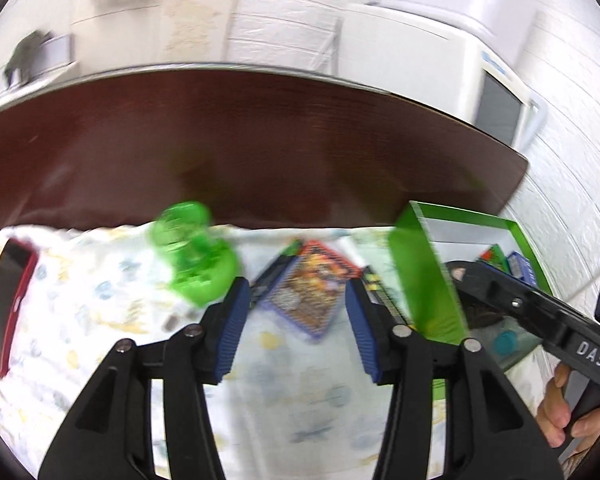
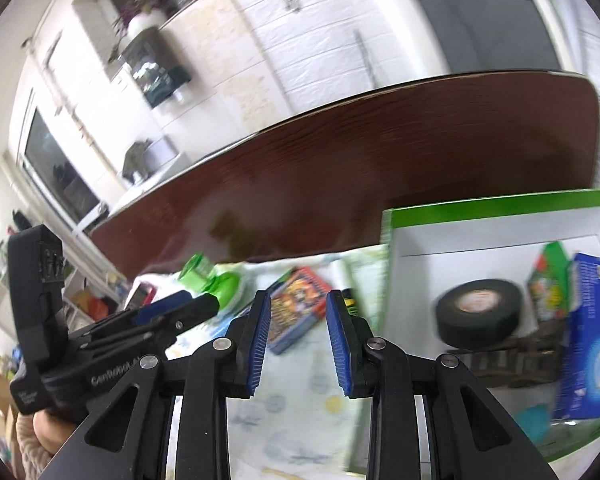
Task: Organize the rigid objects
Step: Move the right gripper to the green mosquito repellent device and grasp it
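Two fisheye views are covering one dark wooden table (image 1: 260, 140), and each is giving something the other is not. Only the right wrist view is looking down into the green box (image 2: 500, 204), where a roll of black tape (image 2: 480, 312), a blue carton (image 2: 592, 332), a green packet (image 2: 548, 284) and a brown blurred thing beneath the tape are lying; the left wrist view is catching just that box's green wall (image 1: 424, 272) and a sliver of its contents. Only the left wrist view is showing a phone in a red case (image 1: 4, 300) at the cloth's left edge.

A pale patterned cloth (image 1: 300, 400) is covering the near part of the table. White brick walls, a white appliance with a dark window (image 2: 488, 28) and a shelf with a plant are standing behind.

On the cloth, outside the box, three things are lying: one green translucent plastic toy (image 1: 196, 256), one colourful card box (image 1: 308, 292) and one dark box with yellow print (image 1: 376, 284) just beside the green wall.

Left gripper (image 1: 296, 316) is hanging over the card box with jaws spread and nothing between them. Right gripper (image 2: 298, 336) is holding its jaws a narrower gap apart, also empty, pointing at the same card box (image 2: 296, 304).
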A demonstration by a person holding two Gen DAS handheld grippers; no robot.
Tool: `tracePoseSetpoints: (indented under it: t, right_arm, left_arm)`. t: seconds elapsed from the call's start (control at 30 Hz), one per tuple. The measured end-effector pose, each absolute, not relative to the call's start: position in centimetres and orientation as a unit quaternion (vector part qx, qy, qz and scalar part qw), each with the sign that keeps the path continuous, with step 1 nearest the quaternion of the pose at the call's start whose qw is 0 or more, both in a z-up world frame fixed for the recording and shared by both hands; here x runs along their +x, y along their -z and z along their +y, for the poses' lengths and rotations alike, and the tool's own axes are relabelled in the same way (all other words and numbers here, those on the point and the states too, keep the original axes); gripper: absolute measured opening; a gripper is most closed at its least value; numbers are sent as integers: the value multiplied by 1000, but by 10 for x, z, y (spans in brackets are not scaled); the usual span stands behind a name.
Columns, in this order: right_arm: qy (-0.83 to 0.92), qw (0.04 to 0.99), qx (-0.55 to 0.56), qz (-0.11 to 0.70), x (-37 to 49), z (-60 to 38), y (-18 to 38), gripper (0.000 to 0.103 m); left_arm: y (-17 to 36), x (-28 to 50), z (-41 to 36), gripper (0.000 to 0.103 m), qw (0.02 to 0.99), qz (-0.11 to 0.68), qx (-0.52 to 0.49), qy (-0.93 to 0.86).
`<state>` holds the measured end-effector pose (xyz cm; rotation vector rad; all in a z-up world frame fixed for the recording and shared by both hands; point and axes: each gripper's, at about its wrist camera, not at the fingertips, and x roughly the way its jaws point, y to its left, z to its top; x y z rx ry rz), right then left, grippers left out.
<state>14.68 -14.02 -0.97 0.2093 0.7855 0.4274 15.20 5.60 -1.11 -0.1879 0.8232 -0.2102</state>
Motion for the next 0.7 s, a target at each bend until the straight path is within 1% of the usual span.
tracePoseSetpoints:
  t: [0.1, 0.17, 0.23, 0.3, 0.33, 0.47, 0.53, 0.7]
  right_arm:
    - [-219, 891, 87, 388, 147, -118, 11, 31]
    - [-226, 888, 76, 393, 147, -100, 12, 35]
    - [-229, 887, 59, 397, 147, -80, 14, 45]
    - [-226, 887, 43, 401, 148, -63, 17, 53]
    - [-226, 887, 35, 402, 149, -53, 20, 55]
    - [-227, 885, 7, 407, 154, -25, 28, 58]
    - [-223, 884, -6, 410, 159, -14, 32, 61]
    - [-221, 882, -33, 414, 173, 9, 41, 64]
  left_arm:
    - [20, 148, 85, 61, 907, 400, -108, 79]
    - [26, 146, 102, 62, 905, 402, -123, 71]
    - [33, 146, 117, 63, 902, 405, -135, 64]
    - [41, 145, 126, 67, 900, 407, -142, 61]
    - [44, 146, 129, 67, 899, 409, -143, 60]
    - [61, 152, 144, 67, 893, 418, -152, 63]
    - [67, 158, 150, 68, 890, 421, -161, 68]
    - [78, 175, 149, 68, 883, 428, -171, 94]
